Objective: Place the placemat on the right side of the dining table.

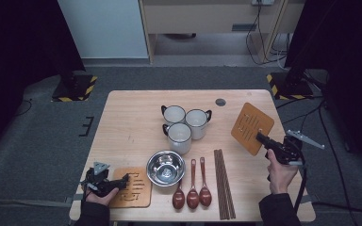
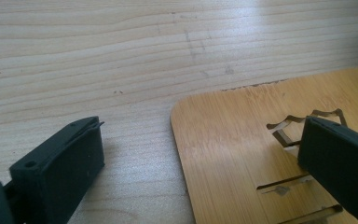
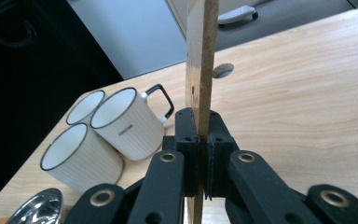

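A pale wooden table (image 1: 132,117) takes up the middle of the high view, with dark floor around it. On its right side a square wooden trivet (image 1: 251,128) with cut slots is lifted off the tabletop and tilted, its lower corner pinched in the right gripper (image 1: 263,140), which comes in from the lower right in a person's hand; in the right gripper view the board (image 3: 201,60) stands edge-on, rising straight up the middle of the frame between the two black jaws, which are clamped tight on it. A second trivet (image 1: 134,187) lies flat at the lower left of the table, and the left gripper (image 1: 122,181) rests at its left edge with its jaws spread wide; in the left gripper view one jaw sits over bare table at the lower left and the other over the slotted board (image 2: 242,140) at the right, neither pressing on it. A steel bowl (image 1: 165,167) sits just right of that trivet. Above it, at centre, three white mugs (image 1: 185,123) with dark rims stand close together. Right of the bowl lie three brown spoons (image 1: 192,186) side by side, then a bundle of dark chopsticks (image 1: 223,183) lying lengthwise toward the bottom edge.
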A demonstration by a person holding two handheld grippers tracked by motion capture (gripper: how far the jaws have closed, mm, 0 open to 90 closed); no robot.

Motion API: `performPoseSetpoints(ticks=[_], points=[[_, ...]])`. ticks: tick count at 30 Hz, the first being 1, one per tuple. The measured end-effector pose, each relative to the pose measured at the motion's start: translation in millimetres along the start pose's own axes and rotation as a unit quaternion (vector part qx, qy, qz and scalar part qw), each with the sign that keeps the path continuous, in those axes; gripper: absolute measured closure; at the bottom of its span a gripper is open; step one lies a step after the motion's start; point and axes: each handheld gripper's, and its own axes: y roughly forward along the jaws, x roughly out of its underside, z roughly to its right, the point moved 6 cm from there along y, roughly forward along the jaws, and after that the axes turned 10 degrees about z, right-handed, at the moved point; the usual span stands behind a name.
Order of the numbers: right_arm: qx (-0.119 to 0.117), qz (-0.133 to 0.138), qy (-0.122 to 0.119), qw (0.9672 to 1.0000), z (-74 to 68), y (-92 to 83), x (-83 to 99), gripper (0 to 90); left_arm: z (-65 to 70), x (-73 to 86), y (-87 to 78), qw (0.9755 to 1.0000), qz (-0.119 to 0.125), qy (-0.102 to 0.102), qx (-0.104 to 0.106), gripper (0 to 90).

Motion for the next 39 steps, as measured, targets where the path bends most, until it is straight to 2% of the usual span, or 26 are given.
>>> performPoseSetpoints(ticks=[9,12,19,23,30,39], points=[[0.014,-0.005,0.006,0.9999,15.5,4.8,8.2,87.1,0.1,0.0,0.0,1.0,0.0,0.0,0.001,0.0],[0.019,-0.015,0.009,0.9997,18.7,7.0,14.5,87.0,0.0,0.0,0.0,1.0,0.0,0.0,0.0,0.0],[0.033,-0.026,-0.001,0.9991,23.7,10.7,21.6,87.0,0.0,0.0,0.0,1.0,0.0,0.0,0.001,0.0],[0.04,-0.028,0.003,0.9988,29.3,11.1,24.2,87.0,0.0,0.0,0.0,1.0,0.0,0.0,0.001,0.0],[0.047,-0.028,0.012,0.9984,33.6,11.8,26.6,87.0,-0.1,0.0,-0.1,1.0,0.0,0.0,0.001,0.0],[0.055,-0.034,0.006,0.9979,35.7,14.5,31.6,87.0,0.0,0.0,-0.1,1.0,0.0,0.0,0.0,0.0]])
